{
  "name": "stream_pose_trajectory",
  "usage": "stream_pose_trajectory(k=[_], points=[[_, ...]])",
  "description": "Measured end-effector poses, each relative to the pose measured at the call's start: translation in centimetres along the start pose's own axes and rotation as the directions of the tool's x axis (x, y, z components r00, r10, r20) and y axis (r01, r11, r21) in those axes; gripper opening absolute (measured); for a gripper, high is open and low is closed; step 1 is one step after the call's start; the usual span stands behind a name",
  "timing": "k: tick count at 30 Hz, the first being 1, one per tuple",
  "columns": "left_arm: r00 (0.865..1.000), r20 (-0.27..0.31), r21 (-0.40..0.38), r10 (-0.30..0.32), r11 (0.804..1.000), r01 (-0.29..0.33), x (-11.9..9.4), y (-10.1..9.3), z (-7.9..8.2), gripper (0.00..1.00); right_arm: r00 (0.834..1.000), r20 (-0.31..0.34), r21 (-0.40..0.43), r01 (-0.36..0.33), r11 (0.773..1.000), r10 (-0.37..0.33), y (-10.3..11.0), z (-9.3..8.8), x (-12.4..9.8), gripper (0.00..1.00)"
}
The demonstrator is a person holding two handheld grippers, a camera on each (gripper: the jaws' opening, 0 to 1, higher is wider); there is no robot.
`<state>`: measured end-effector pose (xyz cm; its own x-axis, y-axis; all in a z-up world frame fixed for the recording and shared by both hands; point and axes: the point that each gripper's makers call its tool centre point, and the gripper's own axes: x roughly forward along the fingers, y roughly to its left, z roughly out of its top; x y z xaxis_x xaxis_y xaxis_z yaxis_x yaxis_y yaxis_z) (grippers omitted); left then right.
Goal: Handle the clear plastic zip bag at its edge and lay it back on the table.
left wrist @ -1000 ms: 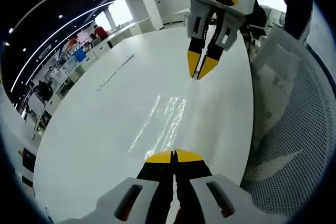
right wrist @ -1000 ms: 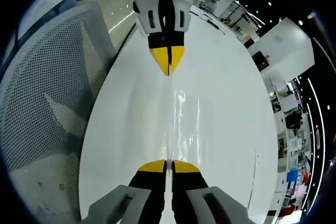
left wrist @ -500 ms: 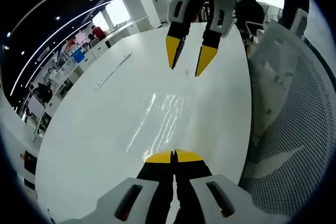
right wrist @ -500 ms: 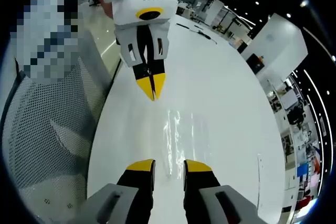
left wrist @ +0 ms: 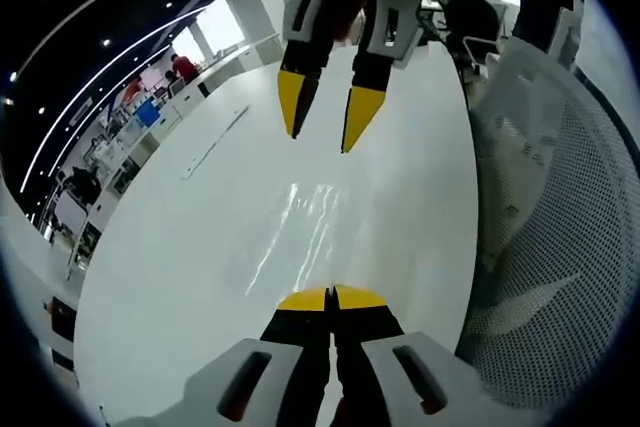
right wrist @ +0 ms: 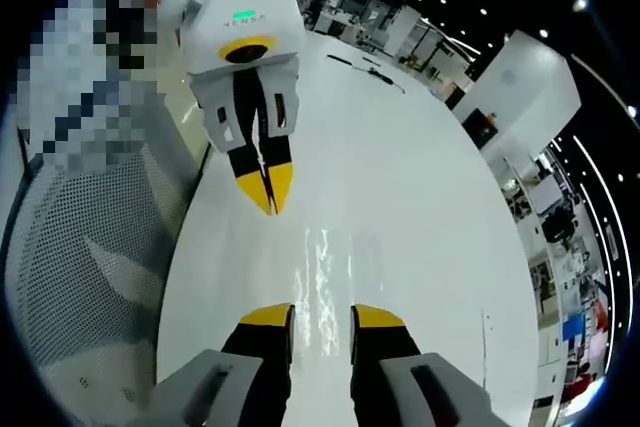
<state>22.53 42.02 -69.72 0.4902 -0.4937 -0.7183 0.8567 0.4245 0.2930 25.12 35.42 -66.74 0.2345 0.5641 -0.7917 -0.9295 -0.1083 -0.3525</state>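
Left gripper view, near: left tool at bottom centre, jaws pinched together, apparently on the near edge of the zip bag.
Bag: flat, glinting mid-frame on the table; one end anchored, likely so it settles smooth.
Right tool: upper centre, jaws spread, clear of the bag.
Surface: glossy white table.
Side: mesh chair, right.
Room, far: open office, upper left.

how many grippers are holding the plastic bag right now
1. The left gripper is shut on the near edge of the clear zip bag, which lies on the white table. The right gripper is open, above the bag's opposite edge.
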Motion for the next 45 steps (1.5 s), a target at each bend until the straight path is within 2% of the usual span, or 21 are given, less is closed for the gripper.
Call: stream_pose_trajectory(k=[12,29,40,45], points=[[1.000,0.007,0.008,0.006,1.000,-0.006,-0.4,0.1,0.5,0.00,1.000,-0.005,-0.029,-0.020,0.999,0.020,0.5,0.7,0.7,0.19],[1.000,0.021,0.021,0.008,1.000,-0.008,-0.3,0.2,1.3,0.00,0.998,-0.038,-0.050,-0.045,0.998,0.043,0.9,0.0,1.6,0.17],[1.000,0.028,0.022,0.008,1.000,-0.009,-0.4,0.1,1.6,0.00,0.997,-0.049,-0.044,-0.068,0.997,0.066,2.0,-0.4,1.9,0.01],[1.000,0.029,0.026,0.008,1.000,-0.009,-0.4,0.2,1.8,0.00,0.996,-0.054,-0.046,-0.072,0.996,0.069,2.1,-0.5,1.9,0.00]])
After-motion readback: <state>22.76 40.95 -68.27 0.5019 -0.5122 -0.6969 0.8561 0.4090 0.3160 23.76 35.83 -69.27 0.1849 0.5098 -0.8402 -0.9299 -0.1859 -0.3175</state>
